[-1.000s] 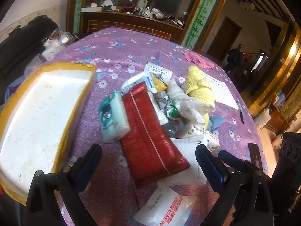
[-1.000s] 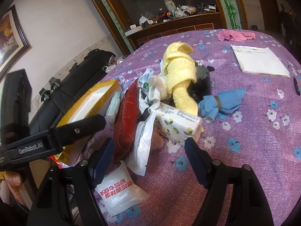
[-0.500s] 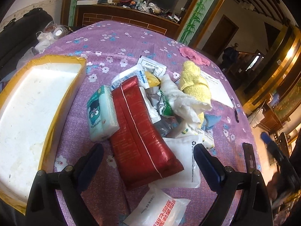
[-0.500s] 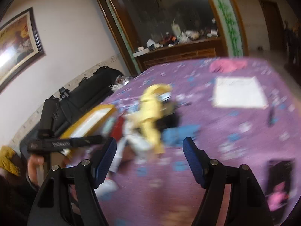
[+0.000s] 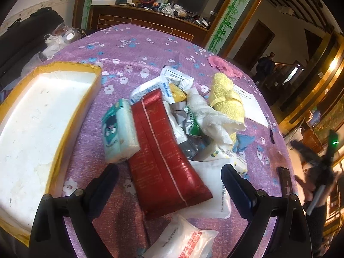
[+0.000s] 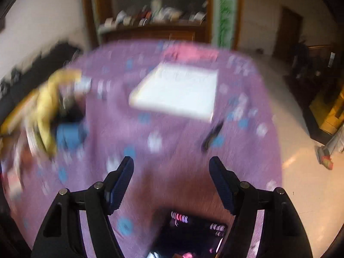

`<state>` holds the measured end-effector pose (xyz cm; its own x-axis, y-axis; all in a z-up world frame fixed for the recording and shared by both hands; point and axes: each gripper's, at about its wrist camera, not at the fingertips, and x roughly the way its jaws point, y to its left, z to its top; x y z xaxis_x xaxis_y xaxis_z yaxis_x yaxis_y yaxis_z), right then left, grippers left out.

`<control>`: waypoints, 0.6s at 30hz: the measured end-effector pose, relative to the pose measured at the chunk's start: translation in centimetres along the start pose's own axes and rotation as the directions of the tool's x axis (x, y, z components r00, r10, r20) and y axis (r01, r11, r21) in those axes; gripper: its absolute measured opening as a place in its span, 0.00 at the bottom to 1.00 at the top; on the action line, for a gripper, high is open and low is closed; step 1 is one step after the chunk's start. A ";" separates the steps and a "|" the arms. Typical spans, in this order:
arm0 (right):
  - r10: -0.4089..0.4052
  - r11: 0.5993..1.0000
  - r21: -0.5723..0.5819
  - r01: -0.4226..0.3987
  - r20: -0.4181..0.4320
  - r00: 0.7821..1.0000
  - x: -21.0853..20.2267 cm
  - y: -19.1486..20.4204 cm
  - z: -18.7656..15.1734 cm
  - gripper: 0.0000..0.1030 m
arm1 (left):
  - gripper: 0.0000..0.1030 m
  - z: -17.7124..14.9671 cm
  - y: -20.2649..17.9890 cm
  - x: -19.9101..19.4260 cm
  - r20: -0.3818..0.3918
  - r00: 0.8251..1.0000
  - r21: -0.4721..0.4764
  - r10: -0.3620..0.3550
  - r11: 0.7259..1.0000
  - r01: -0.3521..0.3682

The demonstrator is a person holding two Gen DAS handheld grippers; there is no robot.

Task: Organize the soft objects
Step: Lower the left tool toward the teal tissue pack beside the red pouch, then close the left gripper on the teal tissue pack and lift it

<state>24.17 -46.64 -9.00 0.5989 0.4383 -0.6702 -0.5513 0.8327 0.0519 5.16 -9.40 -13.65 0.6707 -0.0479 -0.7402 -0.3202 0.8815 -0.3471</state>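
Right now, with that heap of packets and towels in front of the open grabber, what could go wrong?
The red pouch overlaps other items: it leans against the tissue pack and lies on a white packet, so the open left gripper might drag neighbours along. The right gripper view is motion-blurred, with a phone lying just below it on the tablecloth; a fast swing could knock it.

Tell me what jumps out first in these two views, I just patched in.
In the left wrist view, a long red pouch lies on top of a heap of soft packets on the purple flowered tablecloth, right ahead of the open left gripper. A yellow towel sits at the heap's far side, and a yellow-rimmed white tray lies left. The right wrist view is motion-blurred; the right gripper is open over bare cloth.
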 end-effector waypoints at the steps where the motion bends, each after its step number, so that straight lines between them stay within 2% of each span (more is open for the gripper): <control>1: 0.036 0.999 0.005 -0.037 0.041 0.999 -1.3 1.6 0.4 0.70 | 0.95 0.0 0.1 0.0 -0.001 1.000 -0.003 0.001 1.000 -0.001; 3: 0.109 0.994 -0.012 -0.109 0.070 0.992 -2.5 5.5 0.4 0.71 | 0.95 0.0 0.4 0.2 -0.007 1.000 -0.011 0.000 1.000 0.000; 5: 0.184 0.983 0.001 -0.185 0.060 0.981 -2.6 9.8 -0.1 0.71 | 0.95 0.0 0.4 0.3 -0.009 1.000 -0.004 0.003 1.000 -0.003; 8: 0.346 0.937 0.044 -0.348 0.049 0.937 -1.5 14.2 -0.6 0.71 | 0.95 0.0 0.3 -0.2 0.000 1.000 0.011 0.005 1.000 -0.005; 10: 0.412 0.909 0.054 -0.414 0.044 0.910 -0.6 16.3 -0.9 0.71 | 0.95 0.1 0.4 -0.6 0.005 1.000 0.016 0.004 1.000 -0.004; 11: 0.420 0.905 0.057 -0.421 0.040 0.907 0.2 17.5 -1.6 0.71 | 0.95 0.1 0.4 -0.7 0.006 1.000 0.015 0.004 1.000 -0.004; 13: 0.396 0.913 0.109 -0.394 0.005 0.918 1.7 18.5 -1.7 0.71 | 0.95 0.2 0.8 -1.2 0.019 1.000 0.004 0.004 1.000 -0.004; 16: 0.364 0.917 0.174 -0.358 -0.002 0.931 3.7 18.1 -2.4 0.69 | 0.95 0.7 1.5 -1.7 0.034 0.999 -0.023 0.008 1.000 -0.007; 18: 0.324 0.927 0.200 -0.316 -0.005 0.946 4.3 17.8 -3.0 0.63 | 0.95 1.4 2.0 -1.6 0.037 0.999 -0.033 0.027 0.999 -0.026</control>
<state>15.17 -31.02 -13.18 0.3854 0.6826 -0.6210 -0.5842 0.7014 0.4084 4.34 -6.92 -12.37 0.6860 -0.0064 -0.7276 -0.3596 0.8663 -0.3467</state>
